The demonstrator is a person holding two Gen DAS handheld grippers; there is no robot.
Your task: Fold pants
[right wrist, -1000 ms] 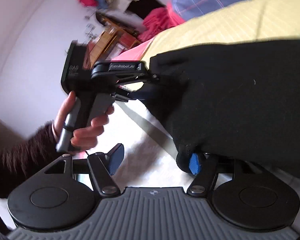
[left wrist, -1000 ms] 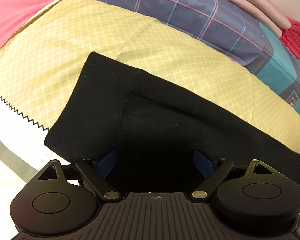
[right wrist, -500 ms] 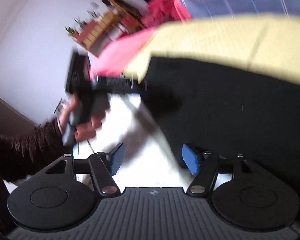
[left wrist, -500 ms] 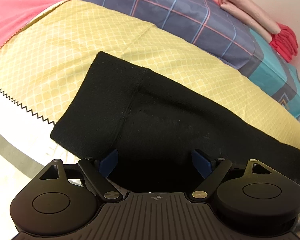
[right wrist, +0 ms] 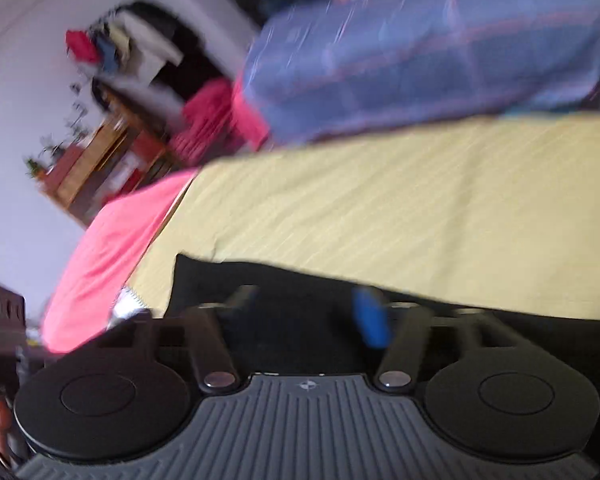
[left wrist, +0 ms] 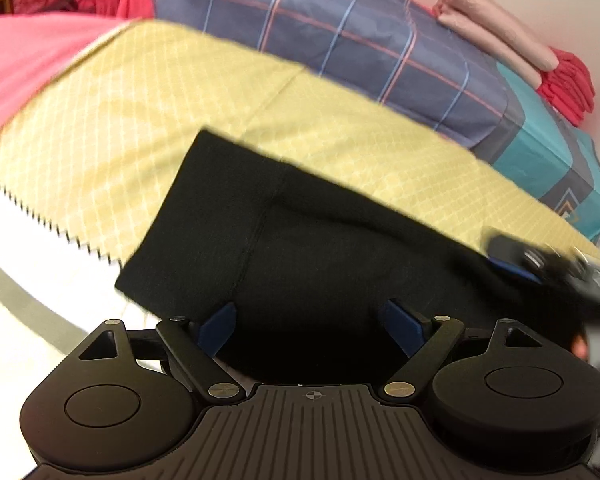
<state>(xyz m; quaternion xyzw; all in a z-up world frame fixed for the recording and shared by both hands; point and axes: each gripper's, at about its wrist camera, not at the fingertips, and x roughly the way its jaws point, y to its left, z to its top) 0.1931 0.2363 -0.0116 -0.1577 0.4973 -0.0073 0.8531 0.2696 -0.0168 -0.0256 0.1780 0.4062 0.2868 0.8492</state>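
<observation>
The one pair of black pants point(left wrist: 320, 264) lies spread on the yellow diamond-patterned sheet point(left wrist: 148, 128) of the bed, its near end reaching over the white zigzag-edged cover at the bed's edge. It looks like a soft, matte knit: light, limp, not slippery, likely to sag and drag unless lifted at two points, so the sensible hold is at the corners of the hemmed end, beside the vertical seam, pinching both layers together. The left hand-held gripper point(left wrist: 312, 320) hovers low over the cloth with its two blue pads apart and nothing pinched between them. The right hand-held gripper point(right wrist: 308, 312) is likewise released above the pants; its jaws have just been closing a little, and the blurred frame shows black fabric below them, not clamped. Farther back sit one blue plaid pillow point(left wrist: 340, 40), one teal patterned one beside it, a pink sheet point(left wrist: 20, 64), and two folded stacks, pale pink and red.
</observation>
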